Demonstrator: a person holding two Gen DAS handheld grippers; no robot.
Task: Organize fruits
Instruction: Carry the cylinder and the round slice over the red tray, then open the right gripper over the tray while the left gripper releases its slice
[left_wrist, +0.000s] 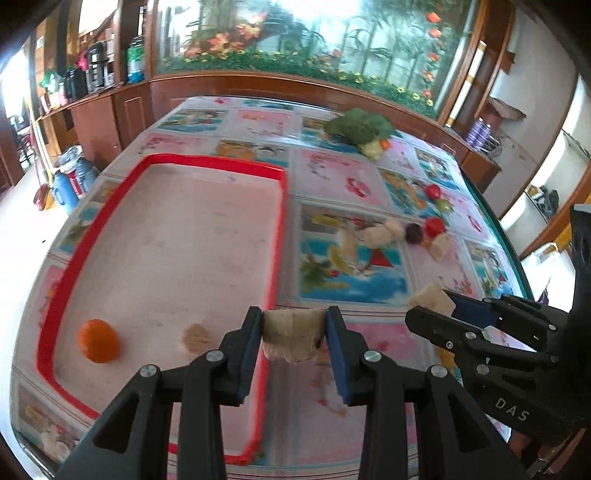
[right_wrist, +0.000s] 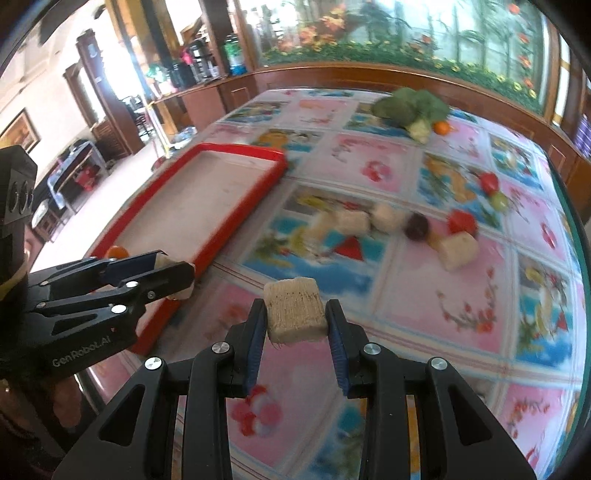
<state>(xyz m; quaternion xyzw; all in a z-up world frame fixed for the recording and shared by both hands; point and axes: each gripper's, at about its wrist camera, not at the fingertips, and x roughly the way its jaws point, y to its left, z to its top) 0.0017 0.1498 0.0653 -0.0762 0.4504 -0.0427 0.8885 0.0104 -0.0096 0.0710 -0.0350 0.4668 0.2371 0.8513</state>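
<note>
My left gripper (left_wrist: 294, 325) is shut on a beige sugarcane piece (left_wrist: 291, 338), held above the right rim of the red-rimmed tray (left_wrist: 275, 236). An orange (left_wrist: 98, 340) and a tan slice (left_wrist: 195, 336) lie in the tray's near end. My right gripper (right_wrist: 295, 317) is shut on another beige sugarcane piece (right_wrist: 295, 314), above the tablecloth just right of the tray (right_wrist: 236, 218). It also shows in the left wrist view (left_wrist: 430, 306). More beige pieces (right_wrist: 458, 249), a dark plum (right_wrist: 416, 226) and red fruits (right_wrist: 461, 220) lie mid-table.
A leafy green vegetable (right_wrist: 410, 105) with a small orange (right_wrist: 441, 127) lies at the far side of the table. A red fruit and a green fruit (right_wrist: 495, 192) lie to the right. Wooden cabinets and a mural wall stand behind the table.
</note>
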